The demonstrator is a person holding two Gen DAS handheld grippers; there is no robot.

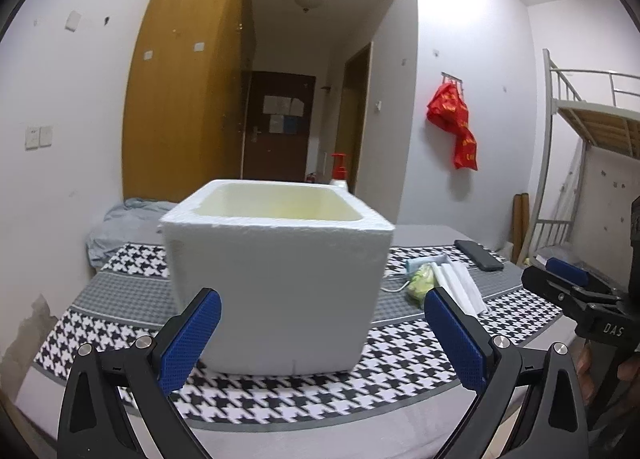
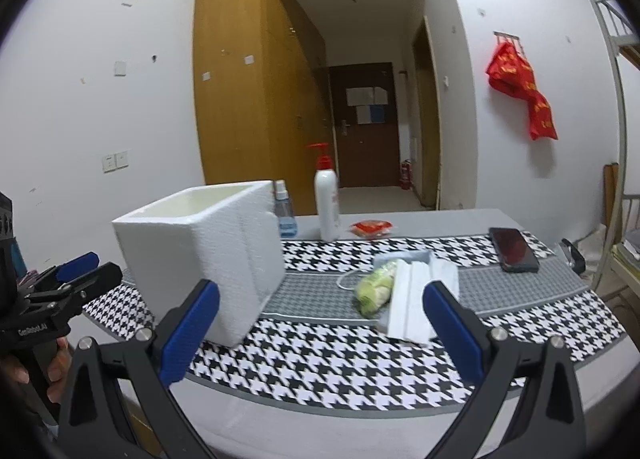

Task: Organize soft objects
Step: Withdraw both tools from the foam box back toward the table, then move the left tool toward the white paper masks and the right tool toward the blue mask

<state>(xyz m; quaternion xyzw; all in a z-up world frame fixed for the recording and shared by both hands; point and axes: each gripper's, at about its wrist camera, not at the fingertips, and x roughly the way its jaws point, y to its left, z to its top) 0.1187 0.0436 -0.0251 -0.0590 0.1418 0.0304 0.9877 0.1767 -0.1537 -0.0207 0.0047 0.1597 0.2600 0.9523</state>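
Both grippers, left gripper (image 1: 322,333) and right gripper (image 2: 322,333), are held wide open and empty, aimed at open white foam box (image 1: 276,279) and green plastic-wrapped soft bundle (image 2: 374,291) for loading.

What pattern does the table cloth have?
Black-and-white houndstooth cloth, clearest in the right wrist view.

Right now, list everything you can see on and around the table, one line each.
foam box: one, white, open top, left part of the table
patterned cloth: one, black-and-white houndstooth with grey bands, covering the table
green soft bag: one, pale green, right of the box, against the foam pieces
foam pieces: white, a stack, right of the bag; count unclear
pump bottle: one, white with red pump, behind the box
spray bottle: one, clear blue, beside the pump bottle
red packet: one, far side
phone: one, dark, far right
left hand-held gripper: open, facing the box
right hand-held gripper: open, empty
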